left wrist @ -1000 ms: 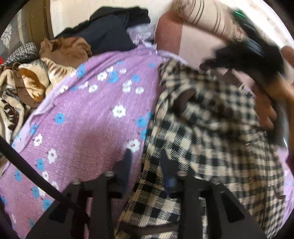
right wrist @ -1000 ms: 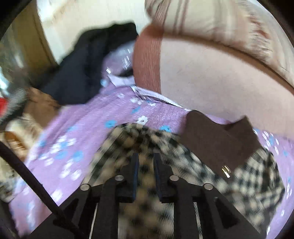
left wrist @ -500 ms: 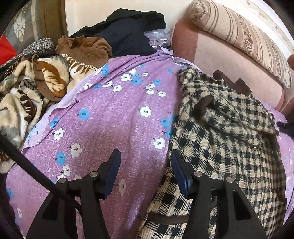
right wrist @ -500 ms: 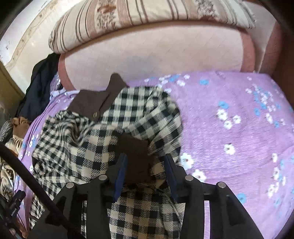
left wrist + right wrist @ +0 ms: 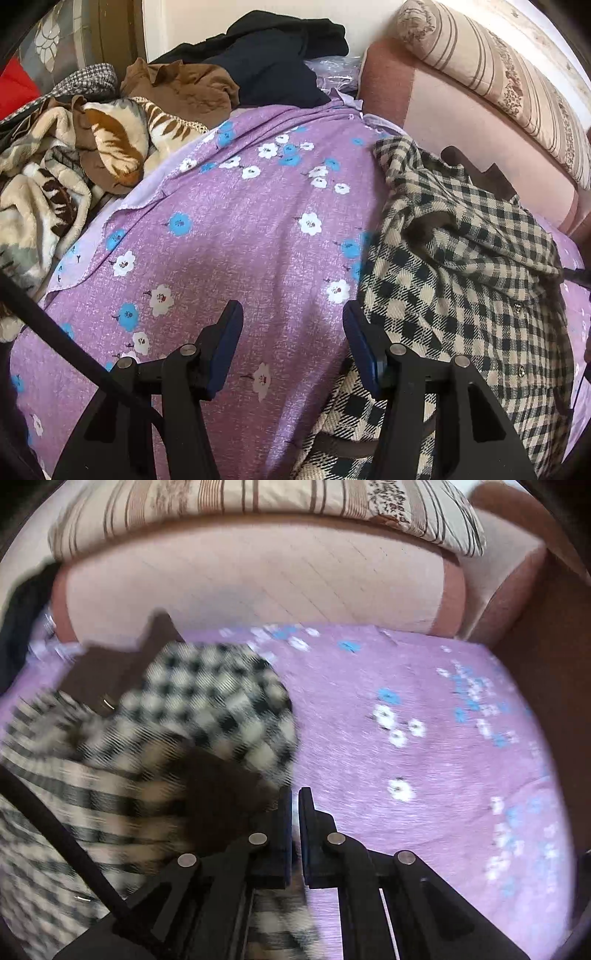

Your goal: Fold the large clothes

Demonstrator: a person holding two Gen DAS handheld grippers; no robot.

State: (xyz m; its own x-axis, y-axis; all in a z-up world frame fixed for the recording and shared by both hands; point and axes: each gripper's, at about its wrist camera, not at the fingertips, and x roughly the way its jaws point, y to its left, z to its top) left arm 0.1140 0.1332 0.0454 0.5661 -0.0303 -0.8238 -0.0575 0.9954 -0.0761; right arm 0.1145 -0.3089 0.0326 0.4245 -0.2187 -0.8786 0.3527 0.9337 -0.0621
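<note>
Left claw (image 5: 291,345) hangs wide open, lower middle, probably to grab the checked shirt (image 5: 461,280); right claw (image 5: 294,812) looks pinched closed at its edge.

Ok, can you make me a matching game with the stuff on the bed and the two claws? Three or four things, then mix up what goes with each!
Things:
1. checked shirt
2. bedsheet
3. left claw
4. right claw

Descriptions:
A. purple with white and blue flowers
B. fingers wide apart, nothing between them
C. black and cream squares, lying crumpled
D. fingers almost together

Pairs: 1-C, 2-A, 3-B, 4-D
</note>
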